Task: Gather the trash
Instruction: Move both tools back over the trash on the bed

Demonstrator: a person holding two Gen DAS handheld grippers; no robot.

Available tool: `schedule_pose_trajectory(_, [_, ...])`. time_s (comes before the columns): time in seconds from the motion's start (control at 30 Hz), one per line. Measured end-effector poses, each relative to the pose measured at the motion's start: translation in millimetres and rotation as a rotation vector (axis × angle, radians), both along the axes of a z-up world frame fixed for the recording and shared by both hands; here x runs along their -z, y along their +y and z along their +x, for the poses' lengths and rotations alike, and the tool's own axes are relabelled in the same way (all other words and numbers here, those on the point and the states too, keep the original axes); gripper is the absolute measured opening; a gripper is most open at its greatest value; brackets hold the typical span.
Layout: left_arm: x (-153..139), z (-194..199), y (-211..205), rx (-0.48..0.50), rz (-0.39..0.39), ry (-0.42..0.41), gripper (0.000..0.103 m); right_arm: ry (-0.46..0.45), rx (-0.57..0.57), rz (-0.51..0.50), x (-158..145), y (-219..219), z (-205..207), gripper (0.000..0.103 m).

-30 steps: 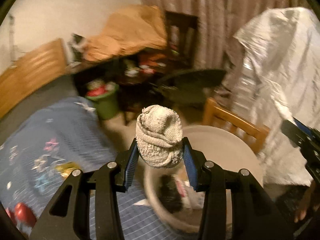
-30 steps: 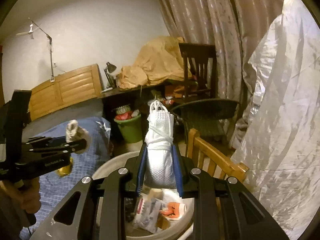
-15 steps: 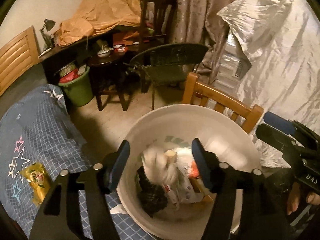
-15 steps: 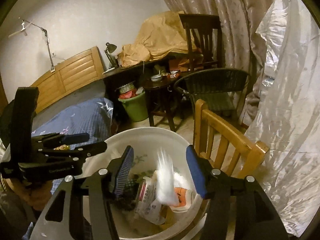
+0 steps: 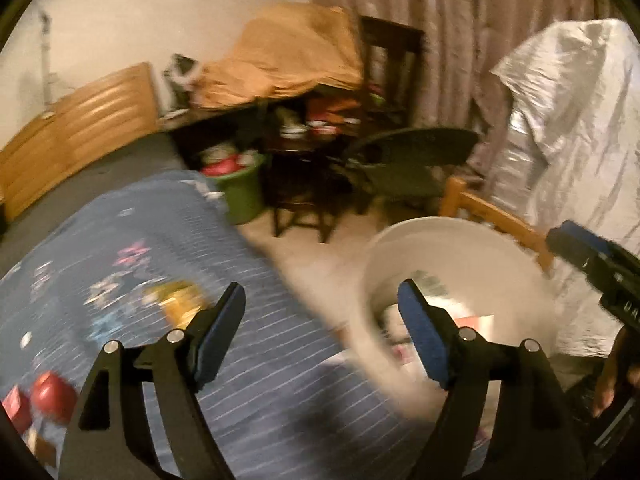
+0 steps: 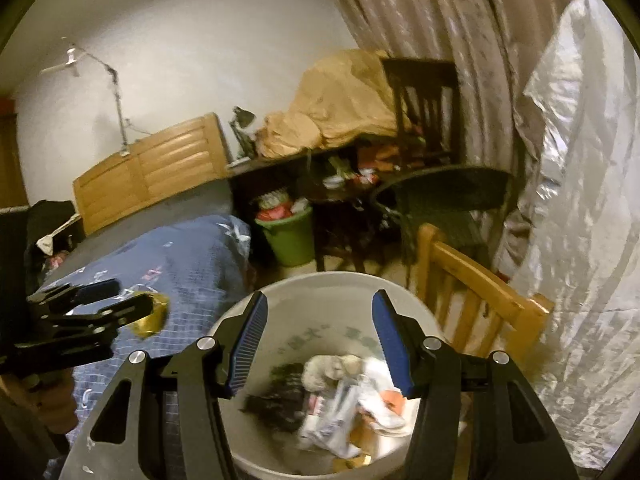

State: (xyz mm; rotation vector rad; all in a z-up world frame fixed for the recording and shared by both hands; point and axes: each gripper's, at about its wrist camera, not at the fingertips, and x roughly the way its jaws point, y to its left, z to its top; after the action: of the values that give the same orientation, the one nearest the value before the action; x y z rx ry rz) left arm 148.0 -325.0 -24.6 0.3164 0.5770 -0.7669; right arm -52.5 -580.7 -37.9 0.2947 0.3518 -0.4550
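Observation:
A white bucket [image 6: 332,292] holds trash: a balled beige cloth [image 6: 332,366], white wrappers and a dark item. It also shows in the left wrist view [image 5: 452,248]. My right gripper [image 6: 319,314] is open and empty above the bucket. My left gripper [image 5: 320,304] is open and empty over the blue bedspread [image 5: 132,240], left of the bucket; it shows in the right wrist view [image 6: 100,300]. A yellow wrapper [image 5: 180,300] lies on the bedspread ahead of the left gripper, and red items [image 5: 52,396] lie at its near left.
A wooden chair [image 6: 476,284] stands behind the bucket. A green bin [image 6: 290,236] full of trash, a dark table and a dark chair [image 6: 444,200] stand further back. A silver cover [image 6: 580,220] hangs at the right. A wooden headboard [image 6: 152,172] is at the left.
Both grippers opened and dropped their loads, the balled cloth and the white mask, into the bucket. The left gripper then swung left toward the bedspread.

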Motion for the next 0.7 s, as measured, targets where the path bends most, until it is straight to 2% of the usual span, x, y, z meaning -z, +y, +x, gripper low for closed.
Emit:
schedule_pose_trajectory(0.13, [-0.1,-1.2,68.1,-0.140,0.002,-0.040,0.078,-0.073,-0.066,-0.045,-2.9,47.3,8.5,0.056])
schedule_pose_trajectory(0.27, [-1.2,-2.0,138.0,-0.279,0.005,-0.055,0.080,-0.089,-0.170,-0.058,-5.4,97.3,29.6,0.056])
schedule_pose_trajectory(0.43, [-7.4,1.8,246.8,-0.529,-0.036,-0.035,0.080,-0.071,-0.320,-0.055,-9.1,158.8,62.5,0.056])
schedule_pose_trajectory(0.6, [-2.8,9.3,333.2,-0.724,-0.049,-0.008,0.080,-0.041,-0.535,-0.063,-17.7,238.5,100.6,0.056])
schedule_pose_trajectory(0.7, [6.8,22.4,385.1,-0.827,-0.095,0.076,0.080,-0.005,-0.697,-0.026,-18.1,288.6,130.0,0.057])
